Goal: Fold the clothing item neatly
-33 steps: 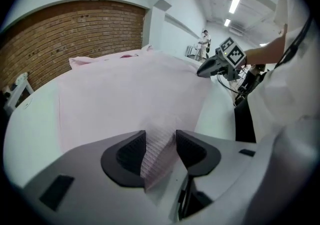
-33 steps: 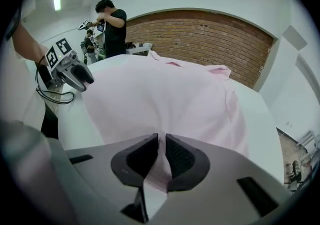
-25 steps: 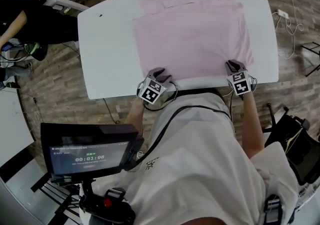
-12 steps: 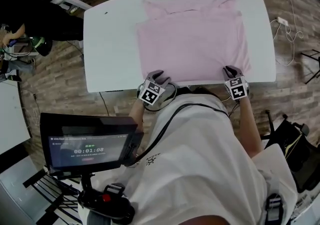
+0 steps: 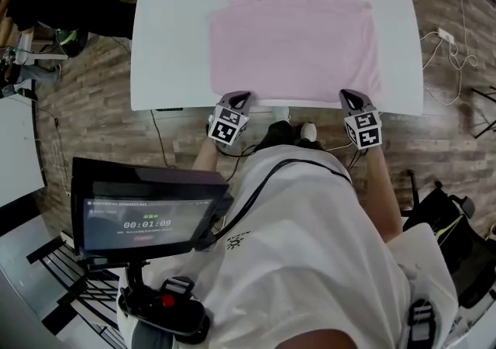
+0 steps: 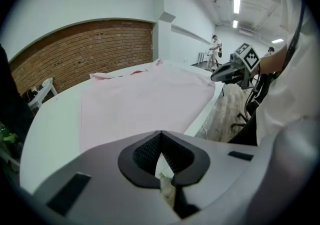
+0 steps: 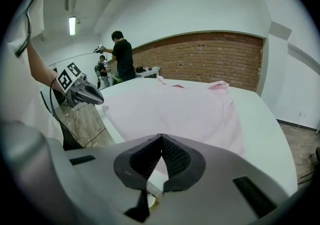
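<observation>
jaws of left gripper, right gripper just closed empty, tilted down

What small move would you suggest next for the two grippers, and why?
Probably open both and take the near hem: the left gripper and right gripper are shut and empty at the table edge, while the pink garment lies flat, unfolded.

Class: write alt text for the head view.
A pink shirt lies flat on a white table. At its near edge a person holds left tongs and right tongs by the shirt's near hem; both have just closed, with nothing visibly between them.
</observation>
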Available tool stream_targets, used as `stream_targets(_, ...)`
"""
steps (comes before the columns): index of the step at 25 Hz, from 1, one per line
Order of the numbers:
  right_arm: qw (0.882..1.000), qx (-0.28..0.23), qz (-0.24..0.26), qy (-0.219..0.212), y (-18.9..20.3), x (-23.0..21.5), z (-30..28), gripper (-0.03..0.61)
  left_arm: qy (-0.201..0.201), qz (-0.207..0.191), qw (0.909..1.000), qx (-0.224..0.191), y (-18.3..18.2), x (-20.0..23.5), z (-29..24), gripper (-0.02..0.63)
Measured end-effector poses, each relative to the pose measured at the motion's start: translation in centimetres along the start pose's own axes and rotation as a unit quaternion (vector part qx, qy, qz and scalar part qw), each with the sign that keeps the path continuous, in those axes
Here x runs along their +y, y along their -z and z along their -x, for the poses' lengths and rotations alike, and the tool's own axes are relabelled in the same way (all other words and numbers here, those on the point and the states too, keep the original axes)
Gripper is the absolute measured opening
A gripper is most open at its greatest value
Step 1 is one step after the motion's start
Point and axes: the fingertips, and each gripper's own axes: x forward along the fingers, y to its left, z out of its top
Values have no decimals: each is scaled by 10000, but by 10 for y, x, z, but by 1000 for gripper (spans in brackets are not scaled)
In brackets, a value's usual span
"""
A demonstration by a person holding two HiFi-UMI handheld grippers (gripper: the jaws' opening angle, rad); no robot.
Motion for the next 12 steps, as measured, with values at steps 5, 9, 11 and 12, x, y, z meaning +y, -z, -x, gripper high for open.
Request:
stream_targets(5, 9990, 195, 392, -90, 0, 5, -4, 2, -473, -285, 9976, 413, 25, 19, 4, 2)
stream_targets(9, 9852, 573, 1593, -278, 5, 14, -15, 2, -674, -1151, 9870, 899, 44, 34, 1, 3)
stream_targets(11, 9766, 670, 2014, -338, 9, 19, -11, 2, -645, -1397, 9830, 1001, 49, 30, 2, 2)
stream_targets(12, 9727, 716, 2180, -338, 12, 20, -8, 3, -636, -1479, 9816, 1027, 50, 27, 3, 2)
